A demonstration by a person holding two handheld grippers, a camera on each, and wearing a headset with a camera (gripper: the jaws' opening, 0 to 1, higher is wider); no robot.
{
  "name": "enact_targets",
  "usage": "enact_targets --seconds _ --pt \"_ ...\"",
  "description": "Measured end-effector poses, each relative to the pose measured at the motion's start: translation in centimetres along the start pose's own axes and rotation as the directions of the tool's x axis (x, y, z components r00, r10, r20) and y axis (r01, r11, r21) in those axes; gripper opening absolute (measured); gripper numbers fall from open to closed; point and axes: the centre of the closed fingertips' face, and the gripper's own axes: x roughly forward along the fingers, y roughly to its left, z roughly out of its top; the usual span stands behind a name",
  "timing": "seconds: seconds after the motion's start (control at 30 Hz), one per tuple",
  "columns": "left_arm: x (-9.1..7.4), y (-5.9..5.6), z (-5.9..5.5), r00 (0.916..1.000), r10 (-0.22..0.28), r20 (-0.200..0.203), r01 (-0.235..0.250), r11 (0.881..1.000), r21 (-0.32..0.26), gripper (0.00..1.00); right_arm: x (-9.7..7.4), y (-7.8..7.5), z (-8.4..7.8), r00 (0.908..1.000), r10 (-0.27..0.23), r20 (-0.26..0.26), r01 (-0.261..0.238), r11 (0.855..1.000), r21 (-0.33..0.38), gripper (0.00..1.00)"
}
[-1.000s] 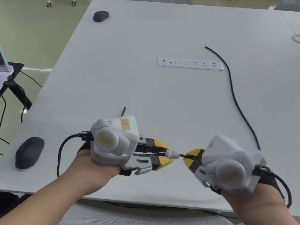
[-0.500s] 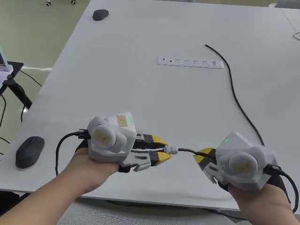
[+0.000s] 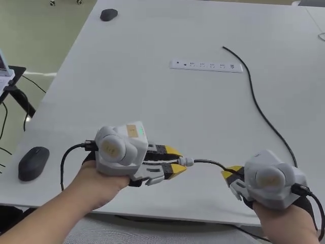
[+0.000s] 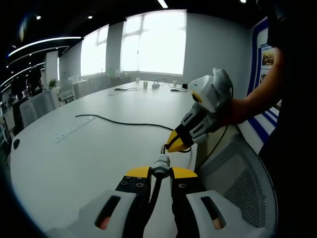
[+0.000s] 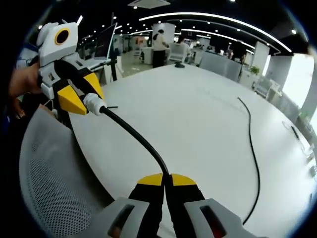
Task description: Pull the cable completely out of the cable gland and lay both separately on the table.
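1. Low centre of the head view, above the near edge of the table: one white cable gland, pinched in the jaw tips of the left gripper, with the black cable still threaded through it.
2. Lower right: cable's free end clamped between the pressed-together jaws of the right gripper.
3. Against half a second ago: right gripper further right and lower, a longer stretch of cable bared between the two grippers.
4. Around: one power strip upper centre, one long black cord at right, far mouse top left, near mouse at left edge.
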Motion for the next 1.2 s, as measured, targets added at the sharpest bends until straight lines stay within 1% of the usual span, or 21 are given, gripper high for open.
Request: enact_targets --seconds 0.13,0.17,0.43,0.5,0.6,0.67,0.73,0.77,0.83,0.9,0.93,1.0,1.03,1.1,1.13,1.17,1.2 --pt "0.1 -0.1 -0.1 1.0000 0.000 -0.002 0.000 1.000 0.001 0.15 -0.1 0.1 0.0 1.0000 0.001 0.004 -0.001 1.000 -0.003 0.00" --pt "0.1 -0.1 0.0 1.0000 0.001 0.000 -0.001 1.000 -0.002 0.15 -0.1 0.1 0.1 0.9999 -0.004 0.012 0.004 1.000 -0.013 0.00" --pt "0.0 0.0 0.0 1.0000 0.003 -0.002 -0.003 1.000 -0.003 0.15 -0.3 0.3 0.1 0.9998 0.009 0.019 -0.008 0.998 -0.056 0.00" --pt "-0.1 0.1 -0.1 1.0000 0.005 -0.002 -0.005 1.000 -0.003 0.15 -0.6 0.3 0.3 0.9995 0.008 0.031 -0.006 0.999 -0.052 0.00" --pt "-0.2 0.2 -0.1 1.0000 0.006 -0.002 -0.006 1.000 -0.007 0.15 -0.8 0.3 0.4 0.9994 0.009 0.034 -0.007 0.999 -0.047 0.00" --pt "-0.4 0.3 -0.1 1.0000 0.006 -0.004 -0.006 1.000 -0.013 0.15 -0.9 0.4 0.7 0.9990 0.009 0.044 -0.007 0.998 -0.060 0.01" --pt "-0.6 0.8 -0.1 0.9999 0.017 -0.002 -0.017 0.999 -0.027 0.15 -1.0 0.7 0.9 0.9988 0.019 0.044 -0.016 0.997 -0.075 0.01" --pt "-0.7 0.8 0.0 0.9998 0.019 0.001 -0.019 0.999 -0.027 0.15 -1.1 0.9 1.1 0.9984 0.030 0.047 -0.026 0.995 -0.097 0.01" --pt "-0.9 1.0 0.1 0.9998 0.021 0.004 -0.021 0.999 -0.030 0.15 -1.5 1.0 1.4 0.9983 0.028 0.051 -0.022 0.993 -0.117 0.03" --pt "-0.9 1.0 0.0 0.9998 0.020 -0.001 -0.020 1.000 -0.023 0.15 -2.0 1.5 2.4 0.9956 0.053 0.078 -0.044 0.993 -0.111 0.06" --pt "-0.9 1.0 0.0 0.9998 0.020 -0.002 -0.021 1.000 -0.023 0.15 -2.2 1.7 2.6 0.9949 0.061 0.080 -0.051 0.992 -0.118 0.06" --pt "-0.9 0.9 -0.1 0.9998 0.019 -0.004 -0.019 1.000 -0.023 0.15 -2.4 2.5 3.4 0.9923 0.083 0.092 -0.069 0.986 -0.151 0.10" --pt "-0.9 0.9 -0.1 0.9998 0.019 -0.006 -0.019 1.000 -0.023 0.15 -2.6 3.0 4.0 0.9901 0.097 0.102 -0.076 0.979 -0.187 0.12" --pt "-0.9 0.7 -0.2 0.9998 0.018 -0.009 -0.018 0.999 -0.027 0.15 -2.7 3.6 4.8 0.9878 0.110 0.110 -0.083 0.970 -0.229 0.13" --pt "-0.8 0.6 -0.2 0.9998 0.015 -0.008 -0.016 1.000 -0.023 0.15 -2.8 4.2 5.4 0.9854 0.124 0.117 -0.089 0.960 -0.265 0.14" --pt "-0.8 0.6 -0.2 0.9998 0.015 -0.009 -0.015 1.000 -0.020 0.15 -2.8 4.5 5.6 0.9852 0.129 0.113 -0.092 0.953 -0.288 0.15" --pt "-0.8 0.5 -0.1 0.9999 0.013 -0.010 -0.013 1.000 -0.021 0.15 -2.8 4.9 5.9 0.9851 0.134 0.108 -0.092 0.942 -0.323 0.15"
